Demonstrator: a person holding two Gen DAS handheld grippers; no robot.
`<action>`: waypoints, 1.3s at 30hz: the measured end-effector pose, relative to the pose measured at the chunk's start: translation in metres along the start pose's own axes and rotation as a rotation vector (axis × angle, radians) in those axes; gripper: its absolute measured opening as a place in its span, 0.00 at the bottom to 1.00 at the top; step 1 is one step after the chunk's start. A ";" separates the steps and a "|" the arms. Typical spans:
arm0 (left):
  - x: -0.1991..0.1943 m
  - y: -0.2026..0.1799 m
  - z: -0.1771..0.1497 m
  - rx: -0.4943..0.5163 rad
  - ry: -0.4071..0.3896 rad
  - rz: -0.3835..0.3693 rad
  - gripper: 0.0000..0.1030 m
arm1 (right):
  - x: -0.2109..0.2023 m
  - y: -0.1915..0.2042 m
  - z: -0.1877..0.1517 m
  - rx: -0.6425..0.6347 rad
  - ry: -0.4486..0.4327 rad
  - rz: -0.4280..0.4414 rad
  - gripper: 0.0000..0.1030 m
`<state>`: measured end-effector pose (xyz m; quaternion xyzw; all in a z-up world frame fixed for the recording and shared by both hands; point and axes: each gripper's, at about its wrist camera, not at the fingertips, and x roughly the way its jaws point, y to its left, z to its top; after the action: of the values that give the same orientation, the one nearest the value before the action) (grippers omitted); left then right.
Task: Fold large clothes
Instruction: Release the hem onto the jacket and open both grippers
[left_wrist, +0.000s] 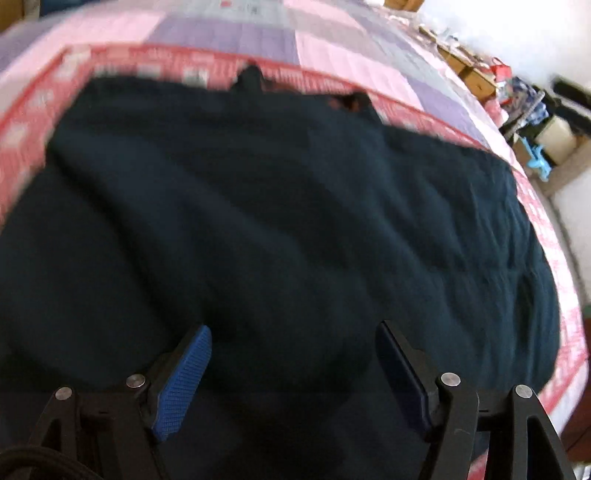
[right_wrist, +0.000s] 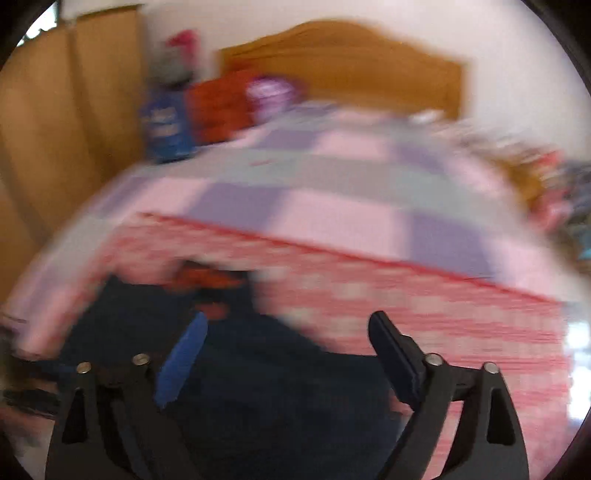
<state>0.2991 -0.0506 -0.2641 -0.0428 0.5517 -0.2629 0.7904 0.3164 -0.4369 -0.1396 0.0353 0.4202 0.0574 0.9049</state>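
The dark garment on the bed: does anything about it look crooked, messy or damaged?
The dark garment lies spread on the red checked cloth, but rumpled, with long diagonal wrinkles. Its far edge is uneven, with small bits sticking up. No tear or stain shows, though both views are blurred. Both grippers, left and right, are open and empty.

Open bed (right_wrist: 332, 206) beyond the dark garment (left_wrist: 280, 229); piled bags (right_wrist: 221, 107) crowd the headboard (right_wrist: 343, 55).

We cannot make out the smeared objects (right_wrist: 218, 107) beside the wooden headboard (right_wrist: 343, 62), nor the tiny clutter (left_wrist: 524, 96) past the far edge of the bed, and the dark garment (left_wrist: 258, 229) runs off the left wrist view's left and bottom edges.
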 end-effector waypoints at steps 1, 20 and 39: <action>0.002 -0.005 -0.007 0.006 0.013 0.000 0.75 | 0.017 0.013 0.004 -0.062 0.043 0.015 0.90; -0.007 -0.001 -0.056 -0.055 -0.020 0.083 0.75 | 0.192 0.069 -0.021 -0.303 0.440 0.207 0.14; 0.014 -0.017 -0.017 0.026 -0.091 0.108 0.75 | 0.170 0.047 0.051 -0.152 0.166 -0.020 0.00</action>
<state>0.2811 -0.0676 -0.2766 -0.0148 0.5135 -0.2249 0.8280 0.4607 -0.3681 -0.2298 -0.0426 0.4885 0.0828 0.8676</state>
